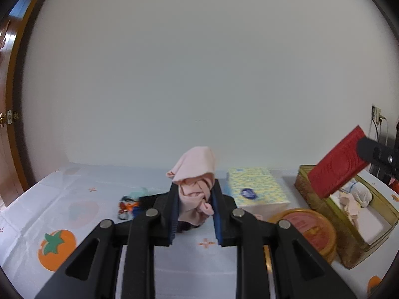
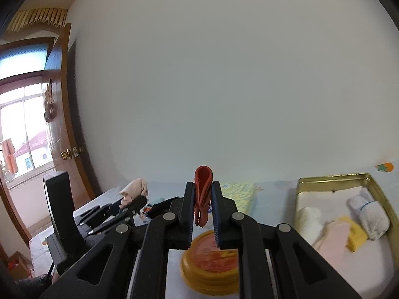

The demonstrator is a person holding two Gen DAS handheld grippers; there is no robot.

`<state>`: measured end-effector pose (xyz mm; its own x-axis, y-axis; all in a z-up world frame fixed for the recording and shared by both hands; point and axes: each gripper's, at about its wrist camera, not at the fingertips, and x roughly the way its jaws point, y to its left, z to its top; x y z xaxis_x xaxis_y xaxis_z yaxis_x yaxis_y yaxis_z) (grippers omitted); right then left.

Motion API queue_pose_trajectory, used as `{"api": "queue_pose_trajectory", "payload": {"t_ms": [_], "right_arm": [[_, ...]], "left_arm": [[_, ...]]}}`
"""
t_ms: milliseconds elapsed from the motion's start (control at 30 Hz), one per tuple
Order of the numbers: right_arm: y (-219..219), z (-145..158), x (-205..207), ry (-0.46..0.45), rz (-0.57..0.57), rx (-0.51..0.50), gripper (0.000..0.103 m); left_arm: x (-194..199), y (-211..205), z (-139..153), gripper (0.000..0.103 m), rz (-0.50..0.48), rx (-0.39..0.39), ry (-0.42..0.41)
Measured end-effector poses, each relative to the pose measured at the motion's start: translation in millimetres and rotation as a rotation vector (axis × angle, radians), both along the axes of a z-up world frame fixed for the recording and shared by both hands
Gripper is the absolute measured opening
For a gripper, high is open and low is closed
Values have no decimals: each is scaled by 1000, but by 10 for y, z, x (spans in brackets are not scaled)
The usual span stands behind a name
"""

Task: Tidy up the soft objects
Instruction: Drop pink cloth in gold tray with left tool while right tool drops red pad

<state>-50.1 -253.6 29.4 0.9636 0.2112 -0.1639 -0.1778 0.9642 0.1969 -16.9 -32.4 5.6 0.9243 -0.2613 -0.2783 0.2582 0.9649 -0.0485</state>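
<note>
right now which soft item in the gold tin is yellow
The small folded yellow cloth near the gold tin front, beside the pink piece; the rolls behind it are white.

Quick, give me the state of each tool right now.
Left tool: shut on a crumpled pale pink cloth.
Right tool: shut on a folded red ribbed cloth.

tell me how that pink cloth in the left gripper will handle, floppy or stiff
Likely floppy: the pink cloth bunches and droops between the left gripper's pads. Probably light, since a pinch holds it up. It may sag or unfold when released.
</note>
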Motion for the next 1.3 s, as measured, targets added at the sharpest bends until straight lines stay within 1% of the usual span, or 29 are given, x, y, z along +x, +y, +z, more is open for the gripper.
{"api": "queue_pose_trajectory", "payload": {"t_ms": [200, 400, 633, 833, 1000, 1167, 1300], "right_arm": [[-341, 40, -117, -35, -49, 20, 14], [-753, 78, -195, -53, -104, 68, 14], [-1101, 101, -246, -69, -174, 77, 14], [-1596, 57, -288, -41, -221, 133, 14], [-1844, 37, -292, -29, -279, 136, 14], [-1991, -12, -246, 15, -327, 134, 14], [-2047, -75, -164, 72, -347, 126, 14]], "left_arm": [[-98, -328, 13, 21, -39, -8, -1], [-152, -652, 22, 21, -88, 10, -12], [-196, -1001, 38, 22, -151, 6, -21], [-277, -1363, 76, 21, -230, 3, -22], [-317, -1688, 118, 22, -312, 9, -23], [-328, -2101, 175, 22, -382, 14, 10], [-303, -2414, 206, 22, -399, 42, 53]]}}
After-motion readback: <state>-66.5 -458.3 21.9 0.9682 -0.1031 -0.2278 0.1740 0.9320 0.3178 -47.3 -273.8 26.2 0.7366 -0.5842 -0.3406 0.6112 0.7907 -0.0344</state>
